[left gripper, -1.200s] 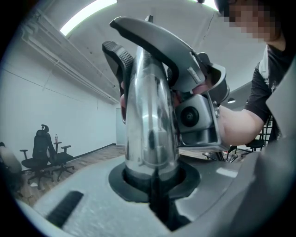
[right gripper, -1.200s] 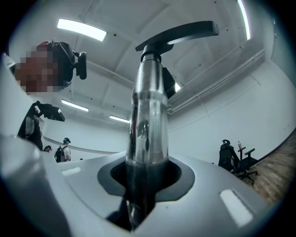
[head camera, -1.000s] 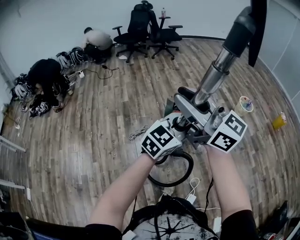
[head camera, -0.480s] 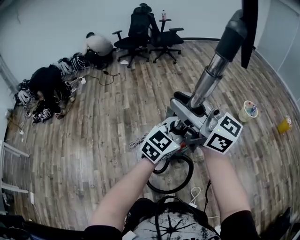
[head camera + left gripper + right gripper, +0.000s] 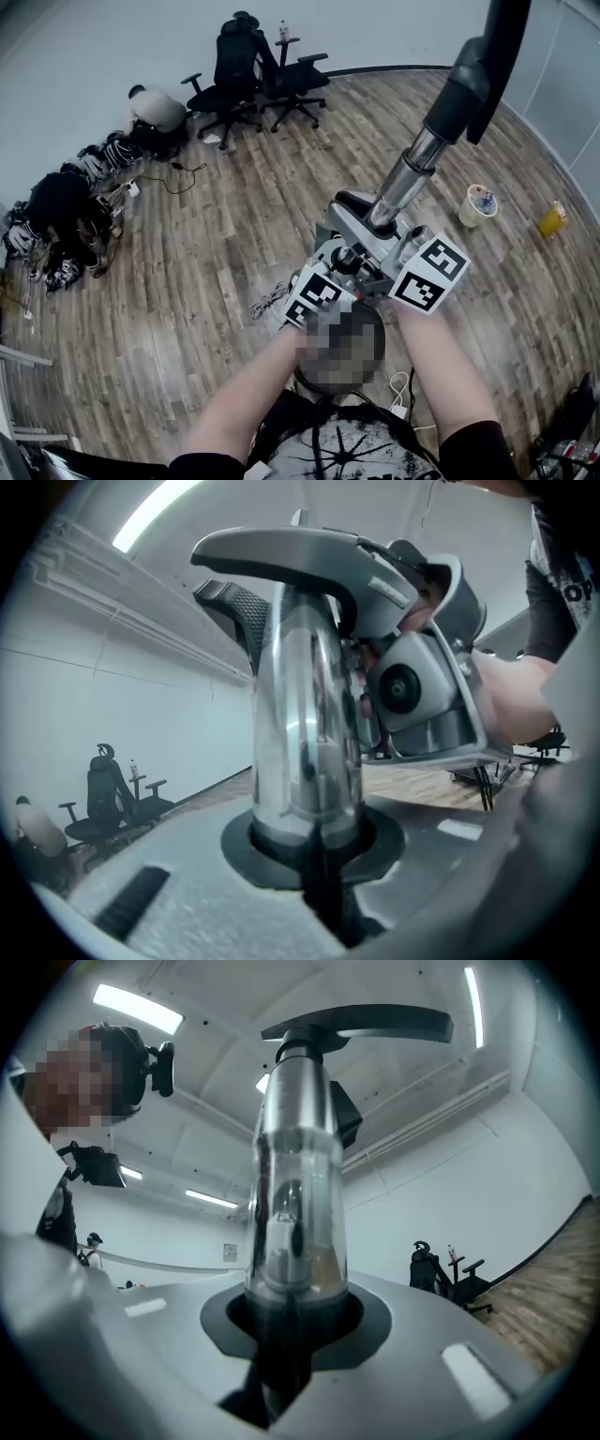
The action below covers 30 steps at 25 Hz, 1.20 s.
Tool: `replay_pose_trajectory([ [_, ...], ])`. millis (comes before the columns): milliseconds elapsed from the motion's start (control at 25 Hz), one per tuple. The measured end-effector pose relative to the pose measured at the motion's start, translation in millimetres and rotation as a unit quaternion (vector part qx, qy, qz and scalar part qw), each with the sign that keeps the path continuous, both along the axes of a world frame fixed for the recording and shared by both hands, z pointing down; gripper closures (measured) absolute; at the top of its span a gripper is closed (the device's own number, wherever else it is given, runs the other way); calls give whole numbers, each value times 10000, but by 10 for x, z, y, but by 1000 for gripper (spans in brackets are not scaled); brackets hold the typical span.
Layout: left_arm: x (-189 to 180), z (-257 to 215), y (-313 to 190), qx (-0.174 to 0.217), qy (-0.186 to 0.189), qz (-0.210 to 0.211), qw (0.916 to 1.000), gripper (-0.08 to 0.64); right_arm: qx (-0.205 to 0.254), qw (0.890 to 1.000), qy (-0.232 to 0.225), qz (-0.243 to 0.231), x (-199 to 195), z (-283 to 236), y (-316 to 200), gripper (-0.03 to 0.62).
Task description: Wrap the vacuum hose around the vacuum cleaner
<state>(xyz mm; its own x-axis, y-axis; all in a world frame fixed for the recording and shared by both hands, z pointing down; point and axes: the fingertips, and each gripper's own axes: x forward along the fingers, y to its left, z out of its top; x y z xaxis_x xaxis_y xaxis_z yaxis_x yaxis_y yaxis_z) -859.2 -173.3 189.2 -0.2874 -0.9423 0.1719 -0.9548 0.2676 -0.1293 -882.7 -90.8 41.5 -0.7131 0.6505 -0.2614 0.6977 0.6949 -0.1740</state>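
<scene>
The vacuum's chrome tube (image 5: 403,187) slants up to the right into a black hose end (image 5: 483,56). My left gripper (image 5: 349,261) and right gripper (image 5: 382,251) hold its lower part from opposite sides, marker cubes toward me. In the left gripper view the chrome tube (image 5: 305,724) stands in the left gripper (image 5: 314,850), with the right gripper behind it. In the right gripper view the chrome tube (image 5: 295,1194) fills the right gripper (image 5: 286,1326), whose jaws have just been closing on it. A hose loop on the floor lies mostly behind a mosaic patch.
Black office chairs (image 5: 246,58) stand at the far wall. Two people crouch at the left, one (image 5: 58,202) among gear, another (image 5: 155,108) near the chairs. A cup (image 5: 476,204) and a yellow object (image 5: 553,217) sit on the wood floor at right. White cable (image 5: 267,302) lies below left.
Both grippers and the tube have drifted left and down in the head view. The chairs and people have slid left as the view turned. The floor loop is now behind the mosaic patch.
</scene>
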Motion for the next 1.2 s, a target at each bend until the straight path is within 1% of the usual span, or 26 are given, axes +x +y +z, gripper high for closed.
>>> replay_pose_trajectory([
  [80, -172, 32, 55, -8, -80, 184, 9998, 511, 66, 9998, -100, 164, -164, 31, 63, 512],
  [160, -335, 86, 149, -68, -214, 317, 9992, 511, 58, 9995, -195, 230, -307, 77, 147, 512],
  [280, -610, 123, 311, -97, -360, 416, 9984, 511, 54, 9993, -328, 189, -548, 82, 314, 514],
  [400, -822, 187, 485, -164, -418, 566, 9974, 511, 63, 9991, -392, 131, -754, 122, 491, 514],
  [600, -1065, 277, 739, -369, -459, 774, 9953, 509, 23, 9991, -412, -73, -1002, 195, 722, 517],
  [680, -1060, 353, 819, -423, -472, 998, 9930, 503, -16, 9987, -443, -244, -1022, 260, 803, 518],
  [720, -1020, 400, 864, -439, -461, 1186, 9909, 502, -70, 9983, -465, -339, -1007, 299, 841, 518],
  [800, -886, 480, 957, -416, -357, 1684, 9842, 483, -256, 9970, -509, -529, -951, 363, 893, 520],
  [840, -805, 499, 990, -378, -273, 1978, 9791, 475, -366, 9959, -531, -636, -920, 383, 904, 522],
  [920, -643, 535, 1028, -339, -54, 2617, 9645, 468, -553, 9932, -577, -852, -865, 400, 909, 522],
  [1000, -513, 603, 1047, -422, 183, 3139, 9484, 460, -593, 9918, -584, -973, -826, 425, 921, 523],
  [1080, -409, 673, 1057, -511, 454, 3469, 9354, 481, -523, 9919, -569, -1011, -774, 479, 941, 523],
  [1120, -362, 703, 1051, -538, 564, 3559, 9312, 494, -492, 9922, -564, -1001, -739, 508, 936, 523],
  [1200, -281, 756, 998, -614, 665, 3638, 9271, 505, -469, 9934, -548, -895, -670, 553, 874, 523],
])
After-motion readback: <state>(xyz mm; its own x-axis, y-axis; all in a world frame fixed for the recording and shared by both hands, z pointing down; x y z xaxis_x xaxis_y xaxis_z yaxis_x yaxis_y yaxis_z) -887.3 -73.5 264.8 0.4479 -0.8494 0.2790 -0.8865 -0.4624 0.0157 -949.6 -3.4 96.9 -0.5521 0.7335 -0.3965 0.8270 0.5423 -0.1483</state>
